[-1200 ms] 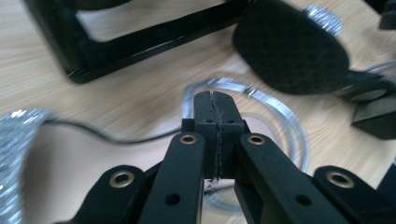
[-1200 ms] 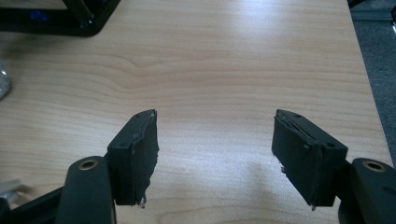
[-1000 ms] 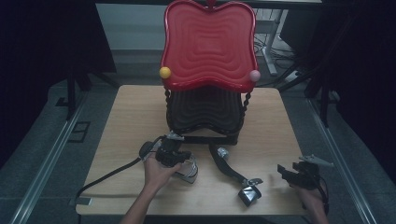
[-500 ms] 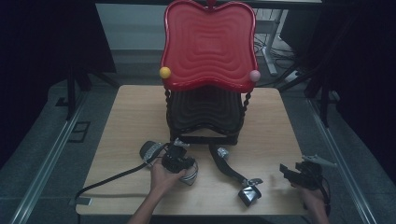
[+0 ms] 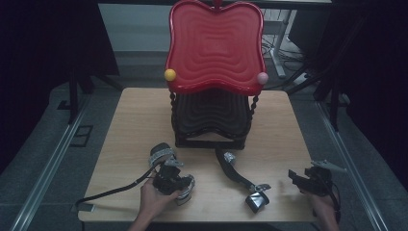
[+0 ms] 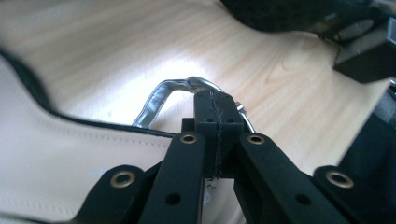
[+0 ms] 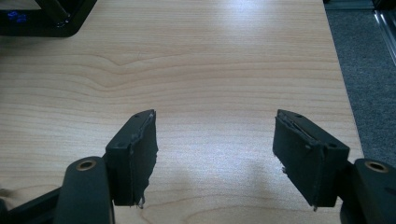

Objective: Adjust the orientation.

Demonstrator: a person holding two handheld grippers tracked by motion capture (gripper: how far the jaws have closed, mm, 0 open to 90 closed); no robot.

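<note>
On the near left part of the desk [image 5: 134,120], item one: the left gripper [image 5: 169,179], carried in the person's left hand [image 5: 153,198], which comes in from the bottom edge with the forearm angled slightly toward the middle. Its cable trails away to the left and curls along the front edge. Seen from the left gripper view, the jaws are pressed fully together, clamped on a thin silver metal buckle [image 6: 187,88] that belongs to a shoe [image 5: 185,188] with a pale lining; the buckle arches just beyond the jaw tips.

Item two: a second shoe piece [image 5: 161,153], dark with a glittery band, lying just beyond the left gripper, touching or nearly touching it; I cannot tell which.

Item three: a long black strap [image 5: 235,173] with a silver patch, its long axis running diagonally from near the stand down toward the front right, ending in a dark block [image 5: 256,201] close to the front edge.

Item four: the right gripper [image 5: 308,180], held low at the front right corner of the desk, well apart from the strap. Its jaws stand wide apart over bare wood, with nothing between them.

Item five: a black stand [image 5: 211,120] at the desk's middle rear, bearing a red wavy tray [image 5: 214,45] tilted upright, a yellow ball [image 5: 170,74] and a pink ball [image 5: 262,77] at its lower corners.
</note>
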